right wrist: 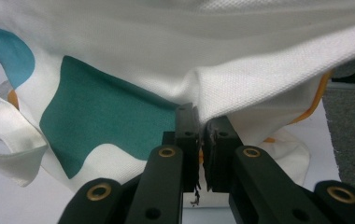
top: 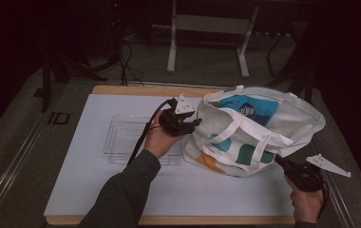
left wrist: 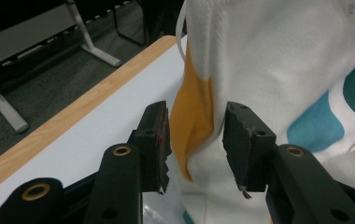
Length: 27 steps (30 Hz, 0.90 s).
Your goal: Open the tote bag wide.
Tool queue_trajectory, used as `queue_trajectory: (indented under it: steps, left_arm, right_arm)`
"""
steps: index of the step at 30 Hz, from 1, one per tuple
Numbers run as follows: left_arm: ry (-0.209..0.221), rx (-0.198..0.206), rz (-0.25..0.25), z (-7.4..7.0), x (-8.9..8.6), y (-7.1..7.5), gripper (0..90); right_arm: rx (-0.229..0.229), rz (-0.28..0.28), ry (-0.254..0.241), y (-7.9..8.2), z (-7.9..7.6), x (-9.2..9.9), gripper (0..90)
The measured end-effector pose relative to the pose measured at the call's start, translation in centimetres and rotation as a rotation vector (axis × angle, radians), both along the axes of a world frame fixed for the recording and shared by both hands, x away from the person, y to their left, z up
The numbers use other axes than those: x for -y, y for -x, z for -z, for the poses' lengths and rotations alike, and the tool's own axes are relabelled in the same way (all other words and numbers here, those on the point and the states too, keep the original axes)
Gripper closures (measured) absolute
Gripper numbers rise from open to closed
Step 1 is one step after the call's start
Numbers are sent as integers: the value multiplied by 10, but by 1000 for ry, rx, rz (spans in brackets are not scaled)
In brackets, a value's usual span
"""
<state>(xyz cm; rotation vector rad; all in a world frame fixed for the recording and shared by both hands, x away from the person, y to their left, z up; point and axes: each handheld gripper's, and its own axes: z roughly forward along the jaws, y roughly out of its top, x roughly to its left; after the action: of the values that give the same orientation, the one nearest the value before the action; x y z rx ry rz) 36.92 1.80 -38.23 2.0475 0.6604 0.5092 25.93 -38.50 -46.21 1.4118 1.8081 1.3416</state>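
White canvas tote bag (top: 259, 128) pinched in right gripper (right wrist: 199, 135) jaws.

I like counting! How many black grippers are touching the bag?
2: the left black gripper at the white patterned cloth bag's left side, the right black gripper pinching its near edge.

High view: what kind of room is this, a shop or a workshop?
Probably a recording lab: a white-topped wooden-edged table, black cables on the grey floor, and a hand-held black gripper beside a white canvas tote bag.
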Motion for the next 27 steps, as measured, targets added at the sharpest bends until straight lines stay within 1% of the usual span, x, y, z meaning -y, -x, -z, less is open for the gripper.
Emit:
queue_trajectory:
  steps: [2, 5, 6, 9, 11, 14, 16, 20, 22, 27]
  left_arm:
    - [1, -1, 10, 0, 4, -2, 650]
    - [6, 14, 16, -2, 8, -1, 794]
    - [12, 15, 12, -3, 9, 0, 821]
    - [20, 14, 3, -6, 8, 0, 840]
    - [19, 14, 0, -7, 6, -1, 842]
    - [40, 0, -6, -9, 1, -5, 843]
    - [47, -2, -11, -9, 0, -6, 843]
    - [54, -17, -13, -8, -1, -8, 841]
    - [65, -30, -12, -7, -2, -10, 839]
    - [88, -63, -10, -3, -5, -14, 831]
  right_arm:
    - [17, 5, 3, 1, -1, -1, 862]
    - [34, 11, 13, 2, -3, -3, 870]
    - [38, 15, 14, 2, -3, -4, 873]
    - [57, 20, 17, 4, -5, -5, 882]
    - [71, 23, 8, 6, -8, -5, 883]
    - [93, 22, 8, 7, -11, -8, 883]
    - [108, 22, 12, 8, -13, -10, 884]
    - [108, 21, 0, 8, -13, -10, 884]
    - [105, 20, -7, 8, -13, -10, 884]
    - [95, 9, -8, 8, -12, -8, 882]
